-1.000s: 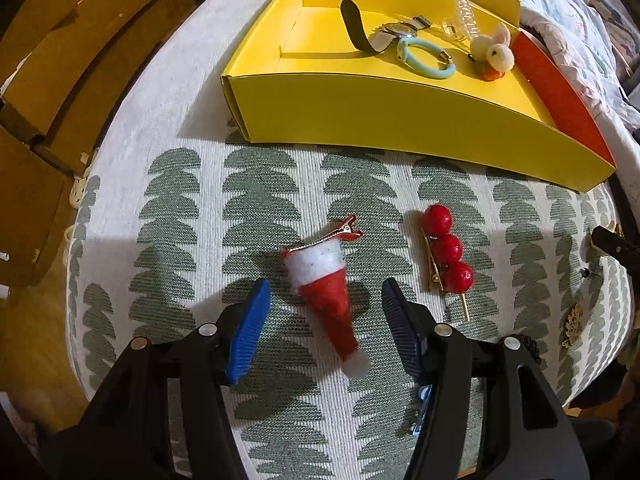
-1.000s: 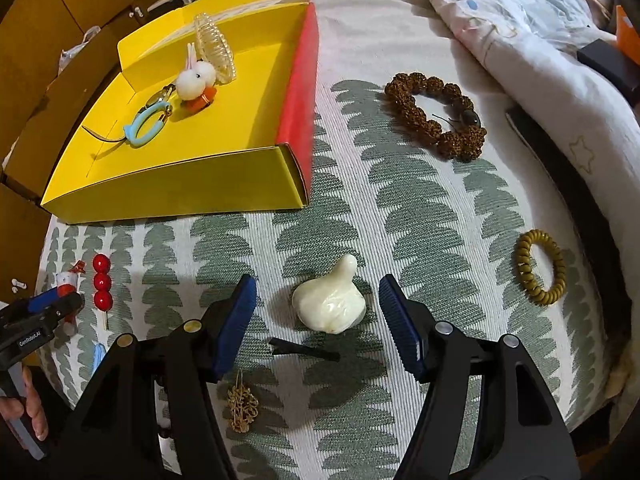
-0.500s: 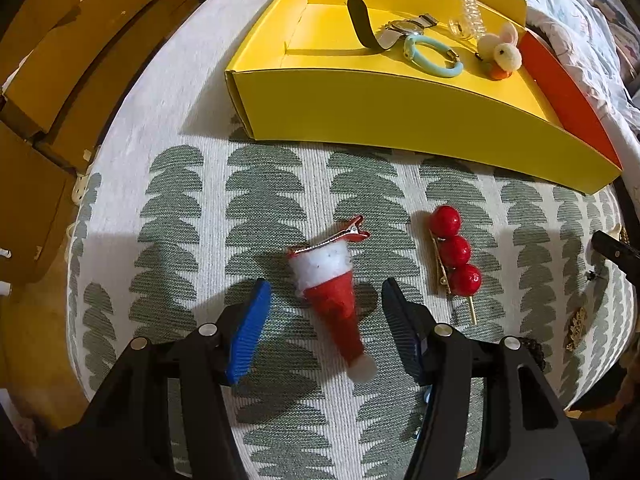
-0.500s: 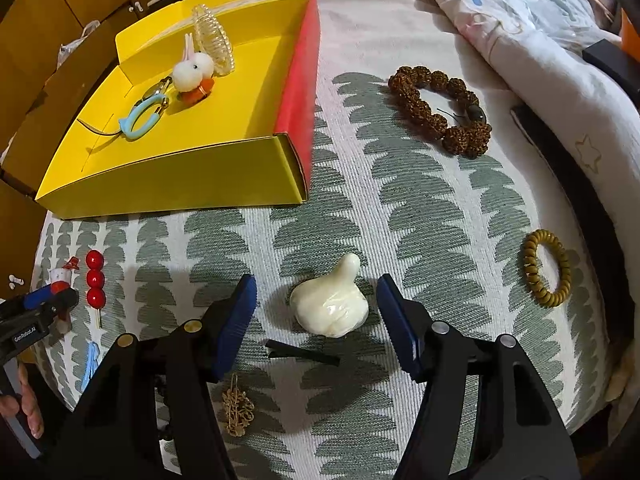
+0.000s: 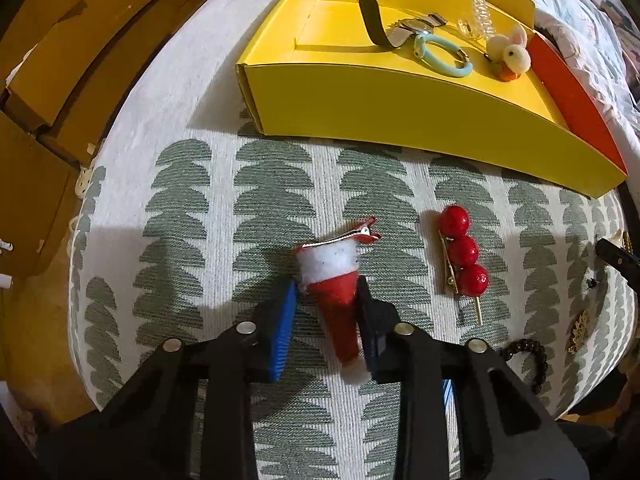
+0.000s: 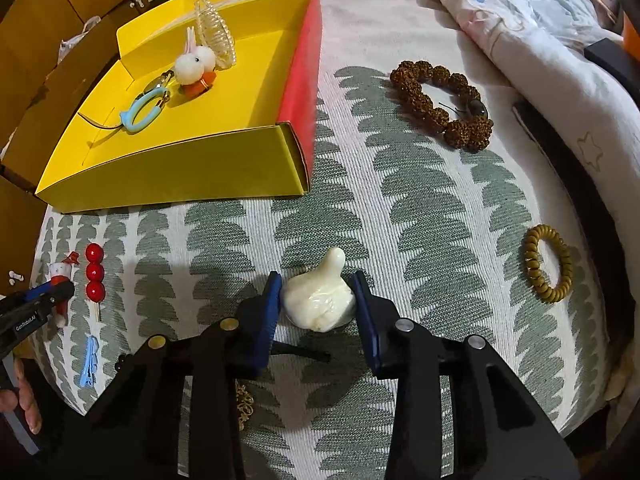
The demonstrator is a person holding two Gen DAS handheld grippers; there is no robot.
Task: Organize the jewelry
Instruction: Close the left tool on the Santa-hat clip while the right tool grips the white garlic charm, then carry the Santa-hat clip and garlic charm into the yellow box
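Observation:
A red and white Santa-hat hair clip (image 5: 334, 280) lies on the patterned cloth. My left gripper (image 5: 326, 300) has its blue pads closed against the hat's red cone. A cream gourd-shaped ornament (image 6: 318, 300) lies on the cloth. My right gripper (image 6: 318, 300) has its pads pressed on both sides of it. The yellow tray (image 5: 400, 116) stands beyond; it also shows in the right wrist view (image 6: 180, 176). It holds a watch (image 5: 412, 26), a blue ring clip (image 5: 440, 54), a pompom bunny clip (image 5: 510, 54) and a clear claw clip (image 5: 478, 0).
A red three-bead pin (image 5: 462, 256) lies right of the hat. A brown bead bracelet (image 6: 444, 102) and an ochre bracelet (image 6: 548, 268) lie on the right. A small blue clip (image 6: 90, 362), a black clip (image 6: 304, 352) and a gold ornament (image 6: 244, 400) lie near the front edge.
Both grippers have closed inward: the left pads now pinch the Santa-hat clip, the right pads now pinch the cream ornament. Both have moved slightly forward.

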